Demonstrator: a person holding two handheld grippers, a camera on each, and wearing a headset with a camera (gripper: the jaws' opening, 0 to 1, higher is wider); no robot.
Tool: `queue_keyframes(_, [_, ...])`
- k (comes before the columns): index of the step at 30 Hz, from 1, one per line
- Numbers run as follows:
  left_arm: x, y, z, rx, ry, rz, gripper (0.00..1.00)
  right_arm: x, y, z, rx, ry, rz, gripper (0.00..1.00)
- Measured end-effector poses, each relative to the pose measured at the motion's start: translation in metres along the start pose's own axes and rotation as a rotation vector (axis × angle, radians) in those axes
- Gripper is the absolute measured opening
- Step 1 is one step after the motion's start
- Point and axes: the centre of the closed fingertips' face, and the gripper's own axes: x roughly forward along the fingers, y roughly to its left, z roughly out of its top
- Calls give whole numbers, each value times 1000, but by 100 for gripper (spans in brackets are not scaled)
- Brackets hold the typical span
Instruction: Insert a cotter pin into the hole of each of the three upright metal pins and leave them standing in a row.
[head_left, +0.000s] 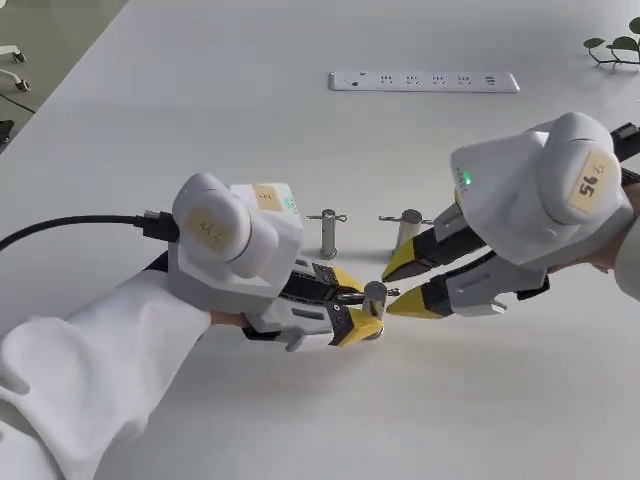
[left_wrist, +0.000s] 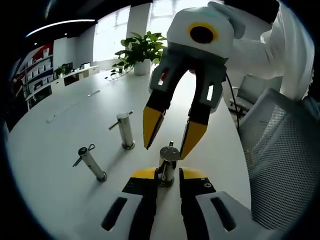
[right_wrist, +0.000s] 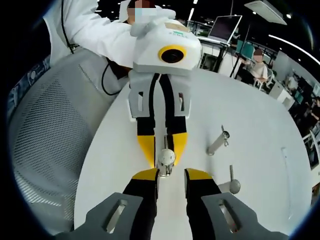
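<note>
Head view: left tool (head_left: 356, 302) clamps nearest metal pin (head_left: 374, 293), likely steadying it; right tool (head_left: 390, 292) sits with jaws spread beside its top.

White table (head_left: 300, 120), seen from above in the head view, with a white power strip (head_left: 424, 81) lying flat on its far part and a leafy sprig (head_left: 615, 47) at the far right corner. Grey-green floor (head_left: 60, 25) and a chair base (head_left: 12, 52) lie past the left edge. Left gripper view: bright windows (left_wrist: 112, 40) behind a potted plant (left_wrist: 141, 50) at the table's end; shelves (left_wrist: 36, 67) and a low counter (left_wrist: 70, 77) along the left wall; a ceiling light strip (left_wrist: 60, 23) above; a grey mesh chair (left_wrist: 280, 150) at right. Right gripper view: a monitor (right_wrist: 225, 27), ceiling lights (right_wrist: 295, 44) and a person (right_wrist: 258, 67) beyond the table.
</note>
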Motion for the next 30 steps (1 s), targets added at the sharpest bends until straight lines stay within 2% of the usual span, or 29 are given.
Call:
queue_keyframes(3, [-3, -1, -1, -12, -7, -4, 22, -2, -3, -1, 44, -17, -10, 20])
queue_keyframes(6, [-9, -1, -6, -25, 3, -5, 27, -5, -2, 2, 76, -42, -24, 23])
queue_keyframes(7, [-12, -2, -8, -29, 5, -5, 30, -6, -1, 5, 102, -66, -27, 24])
queue_keyframes(10, [-21, -4, -11, -34, -3, -4, 47, -8, 3, 10, 144, -112, -23, 25])
queue_keyframes(12, [-28, -13, -11, -70, -22, -44, 52, -8, 3, 9, 165, -119, -20, 25])
queue_keyframes(14, [-35, -19, -12, -144, -45, -67, 52, -5, 4, 6, 170, -119, -19, 25])
queue_keyframes(15, [-38, -20, -14, -160, -55, -67, 55, -4, 5, 7, 176, -130, -19, 25])
queue_keyframes(17, [-44, -21, -18, -155, -53, -66, 61, -2, 6, 10, 194, -155, -18, 27])
queue_keyframes(20, [-52, -24, -24, -181, -52, -60, 74, 1, 8, 14, 217, -183, -10, 27])
queue_keyframes(23, [-60, -26, -30, -197, -47, -52, 91, 7, 8, 13, 224, -185, -3, 27])
queue_keyframes(26, [-68, -28, -36, -217, -44, -45, 95, 9, 9, 15, 236, -193, 3, 27])
queue_keyframes(30, [-78, -30, -38, -240, -67, -25, 99, 10, 10, 20, 259, -221, 8, 24])
